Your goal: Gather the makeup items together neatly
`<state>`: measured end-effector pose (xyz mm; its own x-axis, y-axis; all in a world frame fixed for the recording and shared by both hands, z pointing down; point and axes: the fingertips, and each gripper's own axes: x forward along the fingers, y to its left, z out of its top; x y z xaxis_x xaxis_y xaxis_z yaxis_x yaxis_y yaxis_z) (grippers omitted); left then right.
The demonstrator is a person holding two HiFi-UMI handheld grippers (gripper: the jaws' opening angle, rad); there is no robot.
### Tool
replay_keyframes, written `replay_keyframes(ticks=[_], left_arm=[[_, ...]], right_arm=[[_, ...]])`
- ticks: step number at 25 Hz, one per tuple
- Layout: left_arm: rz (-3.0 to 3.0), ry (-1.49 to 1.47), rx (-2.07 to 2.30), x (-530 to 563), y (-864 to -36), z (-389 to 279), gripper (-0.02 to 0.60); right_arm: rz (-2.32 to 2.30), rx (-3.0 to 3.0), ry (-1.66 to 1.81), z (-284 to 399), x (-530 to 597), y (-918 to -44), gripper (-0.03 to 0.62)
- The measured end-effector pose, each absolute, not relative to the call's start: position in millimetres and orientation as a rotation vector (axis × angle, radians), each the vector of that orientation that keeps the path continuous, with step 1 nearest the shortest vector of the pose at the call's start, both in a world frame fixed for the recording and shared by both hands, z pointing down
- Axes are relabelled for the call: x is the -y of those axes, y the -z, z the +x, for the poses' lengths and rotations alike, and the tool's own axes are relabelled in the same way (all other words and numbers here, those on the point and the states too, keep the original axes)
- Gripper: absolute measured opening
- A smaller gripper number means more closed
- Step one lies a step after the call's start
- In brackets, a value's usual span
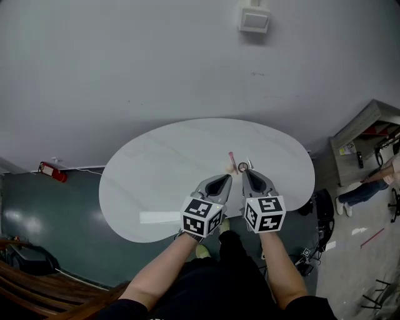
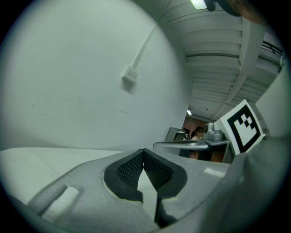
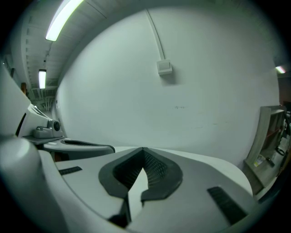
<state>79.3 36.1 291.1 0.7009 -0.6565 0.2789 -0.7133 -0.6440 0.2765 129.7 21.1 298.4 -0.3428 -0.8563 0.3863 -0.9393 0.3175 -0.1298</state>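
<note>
At the bottom of the head view, two forearms reach up to two marker cubes, one on the left gripper (image 1: 225,179) and one on the right gripper (image 1: 247,172), side by side at frame centre. Each gripper view shows the ribbed pads meeting at the tips, closed with nothing between them: the left gripper (image 2: 143,152) and the right gripper (image 3: 143,150) are both empty.

Only the head view shows the makeup items (image 1: 236,164). They lie in a small cluster on the white oval table (image 1: 156,169), just past the jaw tips, right of the table's middle. A pink stick (image 1: 231,156) and a dark ring (image 1: 242,167) can be made out; the rest is too small to count. Neither gripper view catches them.

The left gripper view alone shows the other gripper's cube (image 2: 243,125) at right and a lit doorway beyond. The right gripper view alone shows two strip lights (image 3: 63,18) at upper left and a shelf (image 3: 270,141) at the right edge. All three views show one wall box (image 1: 254,19) on the grey wall.
</note>
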Motion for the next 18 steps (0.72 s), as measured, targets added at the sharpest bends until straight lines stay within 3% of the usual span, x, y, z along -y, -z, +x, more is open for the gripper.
replay_keyframes(ticks=[18], left_arm=[[2.627, -0.119, 1.074, -77.8, -230.5, 57.5, 0.009]], right_arm=[[1.656, 2.416, -0.349, 107.0, -65.2, -235.8, 0.015]])
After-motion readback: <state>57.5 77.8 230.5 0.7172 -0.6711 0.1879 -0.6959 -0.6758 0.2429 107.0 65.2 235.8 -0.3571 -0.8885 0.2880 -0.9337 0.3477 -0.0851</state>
